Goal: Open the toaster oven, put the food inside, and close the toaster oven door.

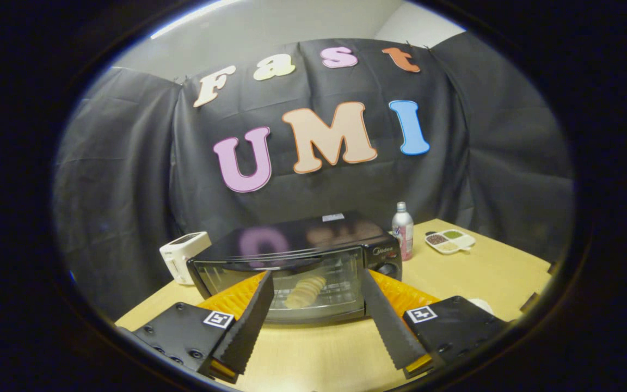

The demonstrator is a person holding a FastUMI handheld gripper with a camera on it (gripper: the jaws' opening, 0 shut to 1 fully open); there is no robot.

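The toaster oven sits on the light wooden table, and everything else can be placed from it. Its door is shut, and through the glass front a pale, ridged piece of food lies on the rack inside. The oven's dark glossy top reflects the wall behind it, and its control knobs are on the panel beside the door, on the side nearer the bottle.

The gripper is held just in front of the oven, above the table, with its jaws spread wide apart and nothing between them. The two fingertips frame the oven's door, one toward each end of the glass, and whether they touch it cannot be told.

A small white appliance stands close against the oven on the side away from the knobs. On the knob side, a white bottle with a pinkish label stands upright just beside the oven, and farther out on that side a white divided dish holds small portions of dark, green and pale contents.
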